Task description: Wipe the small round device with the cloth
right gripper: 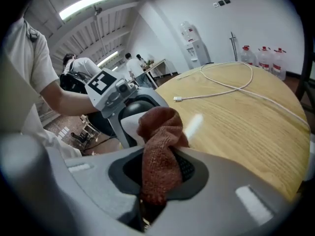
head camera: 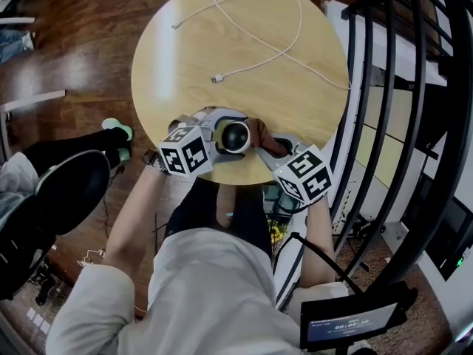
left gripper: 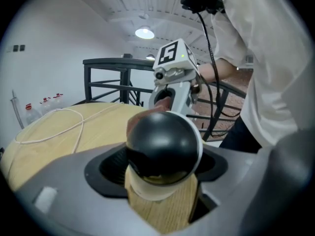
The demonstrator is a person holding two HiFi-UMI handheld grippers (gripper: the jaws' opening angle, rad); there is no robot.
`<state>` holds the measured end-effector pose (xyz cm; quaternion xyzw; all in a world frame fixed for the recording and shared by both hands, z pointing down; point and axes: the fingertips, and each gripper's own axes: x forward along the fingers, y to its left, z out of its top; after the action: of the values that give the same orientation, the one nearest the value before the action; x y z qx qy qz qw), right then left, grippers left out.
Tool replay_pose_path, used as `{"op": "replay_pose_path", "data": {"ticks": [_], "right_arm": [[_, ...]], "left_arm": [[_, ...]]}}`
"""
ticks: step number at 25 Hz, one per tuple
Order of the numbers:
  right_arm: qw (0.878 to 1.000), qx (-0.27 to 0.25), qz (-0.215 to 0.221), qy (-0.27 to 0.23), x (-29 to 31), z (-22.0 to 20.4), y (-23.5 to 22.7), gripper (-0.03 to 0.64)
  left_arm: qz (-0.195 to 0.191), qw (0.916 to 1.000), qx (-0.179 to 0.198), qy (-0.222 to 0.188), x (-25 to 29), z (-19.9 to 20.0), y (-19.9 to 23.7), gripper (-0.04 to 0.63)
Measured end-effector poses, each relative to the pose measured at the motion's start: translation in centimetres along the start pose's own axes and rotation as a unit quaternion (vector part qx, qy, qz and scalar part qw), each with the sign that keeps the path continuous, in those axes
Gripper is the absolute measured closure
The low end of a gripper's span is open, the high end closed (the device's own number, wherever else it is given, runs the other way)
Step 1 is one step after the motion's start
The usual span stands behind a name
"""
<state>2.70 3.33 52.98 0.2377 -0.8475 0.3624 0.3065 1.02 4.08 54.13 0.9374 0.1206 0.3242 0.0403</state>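
The small round device [head camera: 236, 136], a black dome on a white base, sits between the jaws of my left gripper [head camera: 224, 129] at the near edge of the round wooden table [head camera: 185, 50]. In the left gripper view the device [left gripper: 162, 141] fills the gap between the jaws, which are shut on its sides. My right gripper [head camera: 272, 146] is shut on a reddish-brown cloth [head camera: 260, 132]. The cloth's [right gripper: 160, 151] free end stands bunched right beside the device [right gripper: 134, 110]; whether it touches I cannot tell.
A white cable [head camera: 259, 43] loops across the far half of the table. A black metal railing [head camera: 399, 87] runs along the right. A dark round seat [head camera: 70, 191] stands low at the left. Water bottles [right gripper: 266, 58] line the wall beyond the table.
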Motion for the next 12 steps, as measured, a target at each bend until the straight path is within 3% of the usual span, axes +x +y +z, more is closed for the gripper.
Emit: {"op": "replay_pose_path", "data": {"ticks": [8, 12], "right_arm": [[0.994, -0.056, -0.057, 0.072, 1.4, -1.1, -1.7, 0.549], [0.982, -0.103, -0.111, 0.111, 1.8, -1.3, -2.1, 0.549]], "left_arm": [[0.0, 0.9999, -0.015, 0.002, 0.3, 0.0, 0.0, 0.213], [0.031, 0.997, -0.071, -0.004, 0.3, -0.5, 0.0, 0.182]]}}
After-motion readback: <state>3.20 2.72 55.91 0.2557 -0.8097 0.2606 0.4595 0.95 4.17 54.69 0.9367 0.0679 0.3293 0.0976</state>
